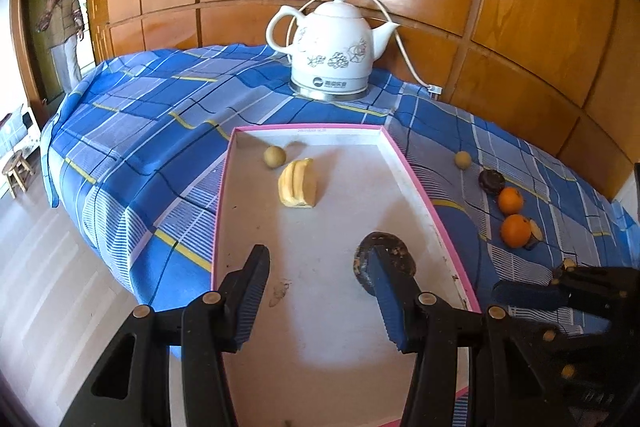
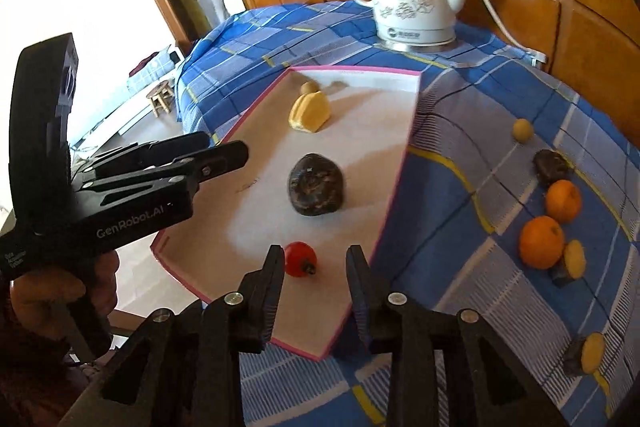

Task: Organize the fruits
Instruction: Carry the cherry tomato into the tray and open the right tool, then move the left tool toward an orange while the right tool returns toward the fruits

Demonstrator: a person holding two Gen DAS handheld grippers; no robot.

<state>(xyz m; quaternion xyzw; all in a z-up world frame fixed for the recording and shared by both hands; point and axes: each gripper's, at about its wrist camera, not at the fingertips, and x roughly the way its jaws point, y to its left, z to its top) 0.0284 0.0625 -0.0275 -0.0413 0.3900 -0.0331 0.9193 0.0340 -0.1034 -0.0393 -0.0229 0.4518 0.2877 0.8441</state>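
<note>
Looked like sorting in progress, roughly halfway by my guess. Had the pink-rimmed tray (image 2: 372,115) laid flat on the cloth-covered bench (image 1: 140,115) as the collecting spot, with four things already inside: a small tan round fruit (image 1: 275,157) up at the far end, a stubby yellow banana bunch (image 1: 297,187) just beside it, a dark lumpy fruit (image 2: 316,185) around the middle, and a red fruit (image 2: 300,259) at the near end. Mostly spaced apart, probably to stop anything rolling into its neighbour.

Found the right gripper (image 2: 315,257) spread wide at the bottom centre of its own view, pinching nothing, the red fruit lying on the tray floor between the fingers and closer to the one on the frame's left. Couldn't tell whether touching that finger or not. Couldn't say either whether lined up for a grab or just parked over it.

Saw the left gripper (image 1: 318,259) spread just as wide low in its view, empty too, hovering above the tray with the dark lumpy fruit half hidden behind the finger on the frame's right. Probably held there out of the other one's way.

Not yet collected, out on the cloth at the right side of both frames: two oranges (image 2: 541,242), another tan ball (image 2: 523,129), a second dark fruit (image 2: 551,167), a couple of yellow-faced cut pieces (image 2: 575,258). Strung in a loose row near the tray edge, so handy for the right gripper. White kettle (image 1: 334,47) parked at the back, clear of all the fruit
</note>
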